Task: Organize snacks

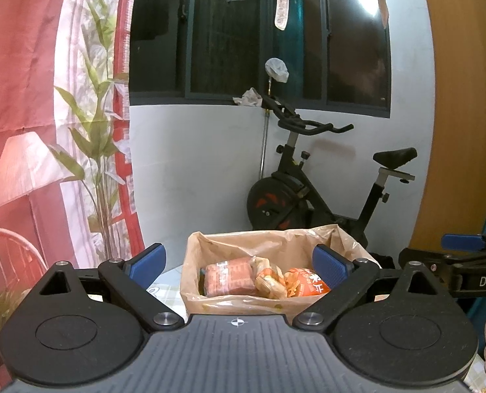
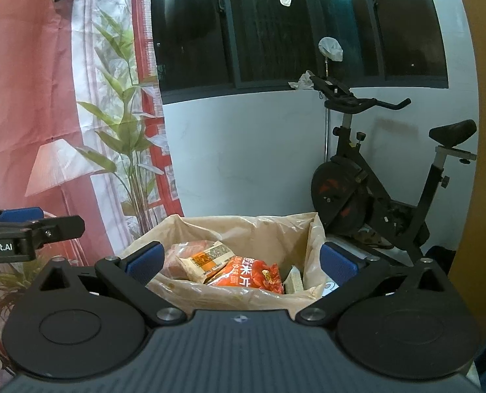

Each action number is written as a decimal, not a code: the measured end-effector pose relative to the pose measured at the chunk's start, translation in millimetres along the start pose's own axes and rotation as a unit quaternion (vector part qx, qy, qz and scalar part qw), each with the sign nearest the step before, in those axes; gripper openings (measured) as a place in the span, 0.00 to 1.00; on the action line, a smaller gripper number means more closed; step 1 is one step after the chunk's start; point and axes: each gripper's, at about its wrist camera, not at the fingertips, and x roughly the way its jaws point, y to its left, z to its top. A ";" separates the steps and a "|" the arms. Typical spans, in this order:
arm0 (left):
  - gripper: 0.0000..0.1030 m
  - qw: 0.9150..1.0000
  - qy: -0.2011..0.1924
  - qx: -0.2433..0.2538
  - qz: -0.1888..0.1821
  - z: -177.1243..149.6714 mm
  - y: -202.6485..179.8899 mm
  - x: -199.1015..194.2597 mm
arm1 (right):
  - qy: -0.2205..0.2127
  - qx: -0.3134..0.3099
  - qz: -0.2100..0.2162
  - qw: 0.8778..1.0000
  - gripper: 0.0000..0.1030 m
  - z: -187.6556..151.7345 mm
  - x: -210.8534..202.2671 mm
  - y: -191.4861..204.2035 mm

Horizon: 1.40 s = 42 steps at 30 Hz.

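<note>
An open tan plastic bag stands on the table ahead, also shown in the right wrist view as the bag. Inside lie several snack packs: a red-brown pack, a yellowish pack and an orange pack. From the right I see the orange pack and a pale pack with an orange label. My left gripper is open and empty, held back from the bag. My right gripper is open wide and empty too. Each gripper shows at the edge of the other's view.
A black exercise bike stands against the white wall behind the bag. A red and floral curtain hangs on the left, with dark windows above. A wooden panel is on the right. The table has a pale patterned cloth.
</note>
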 end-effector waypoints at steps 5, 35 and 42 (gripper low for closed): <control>0.94 1.000 0.001 -0.013 -0.003 -1.3 3.1 -1.2 | 0.002 0.000 -0.001 1.000 1.00 -1.2 -1.6 -0.8; 0.94 1.000 0.000 -0.027 -0.007 -6.5 9.8 -2.7 | 0.001 -0.006 0.002 1.000 1.00 -1.8 0.7 -2.3; 0.94 1.000 0.002 -0.029 -0.008 -6.2 11.0 -2.3 | -0.002 -0.014 0.003 1.000 1.00 -1.3 0.8 -0.8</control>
